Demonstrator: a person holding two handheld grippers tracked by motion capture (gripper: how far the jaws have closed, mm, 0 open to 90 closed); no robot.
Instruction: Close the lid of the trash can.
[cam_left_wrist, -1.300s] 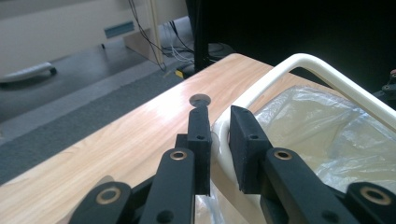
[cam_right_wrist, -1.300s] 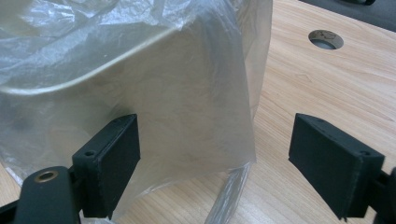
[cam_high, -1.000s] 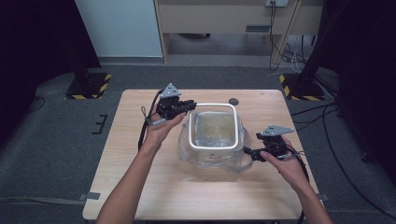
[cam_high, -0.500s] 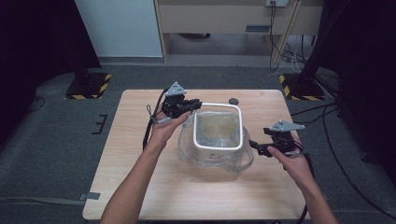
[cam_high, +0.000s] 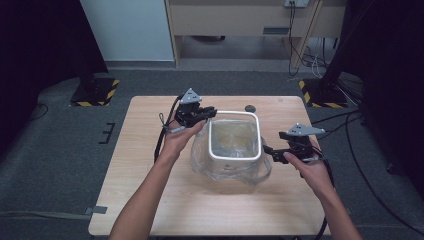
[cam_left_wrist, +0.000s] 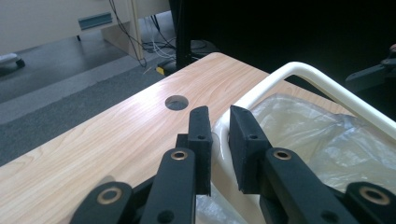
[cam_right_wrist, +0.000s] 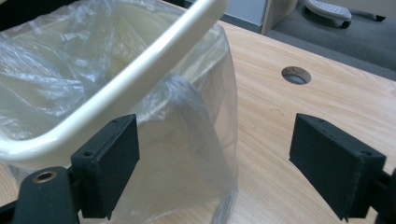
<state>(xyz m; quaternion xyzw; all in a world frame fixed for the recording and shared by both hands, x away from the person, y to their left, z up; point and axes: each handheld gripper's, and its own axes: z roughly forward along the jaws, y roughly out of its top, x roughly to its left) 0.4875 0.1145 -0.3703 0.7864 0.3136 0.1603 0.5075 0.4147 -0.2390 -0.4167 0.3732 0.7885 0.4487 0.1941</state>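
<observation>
Inside the bin (cam_high: 235, 156) (white-rimmed) sits a clear bag (cam_high: 232, 172)

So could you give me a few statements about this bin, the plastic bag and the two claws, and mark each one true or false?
1. The left claw grips the rim of the white bin. True.
2. The right claw is clamped on the plastic bag. False: its jaws stand wide open beside the bag.
3. The bag lines the bin and hangs over its outside. True.
4. The bin stands on the floor. False: it is on the wooden table.
5. The bin lies on its side. False: it is upright, opening upward.
</observation>
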